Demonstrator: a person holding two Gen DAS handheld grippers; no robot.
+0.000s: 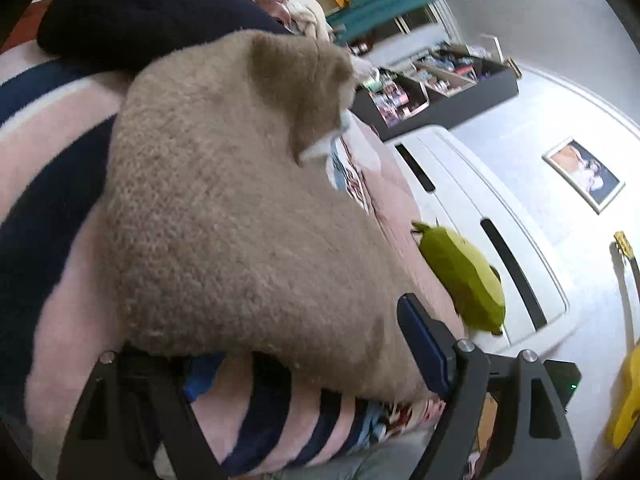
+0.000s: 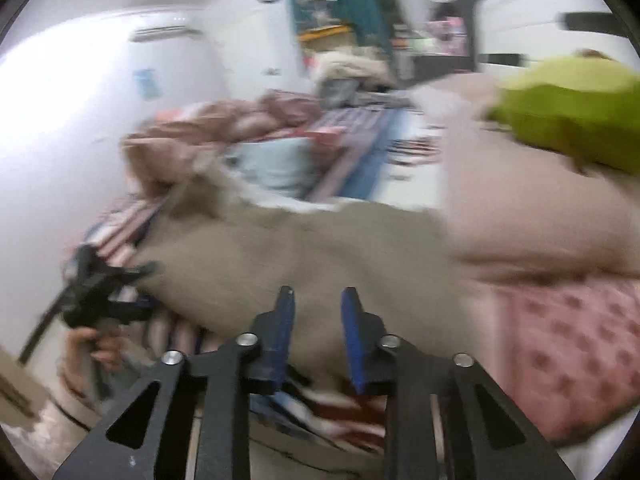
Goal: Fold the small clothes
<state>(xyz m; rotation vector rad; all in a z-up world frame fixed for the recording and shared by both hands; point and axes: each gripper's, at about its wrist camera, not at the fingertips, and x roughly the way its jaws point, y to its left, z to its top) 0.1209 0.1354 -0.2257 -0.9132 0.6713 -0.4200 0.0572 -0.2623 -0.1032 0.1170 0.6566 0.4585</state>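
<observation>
lay soft and fuzzy on the striped blanket (image 1: pixel 60 168): a tan fleece garment (image 1: pixel 224 208), likely light and floppy, best pinched at a corner near 6 o'clock. left gripper (image 1: pixel 280 356) stood wide apart around its near edge, not pinching. right gripper (image 2: pixel 318 320) showed a small gap, empty, just before the fleece.

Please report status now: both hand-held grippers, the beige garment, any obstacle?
Left hand-held gripper open at beige fleece garment edge. Right hand-held gripper jaws apart, empty, above it. Green cloth lies beside, clear.
</observation>
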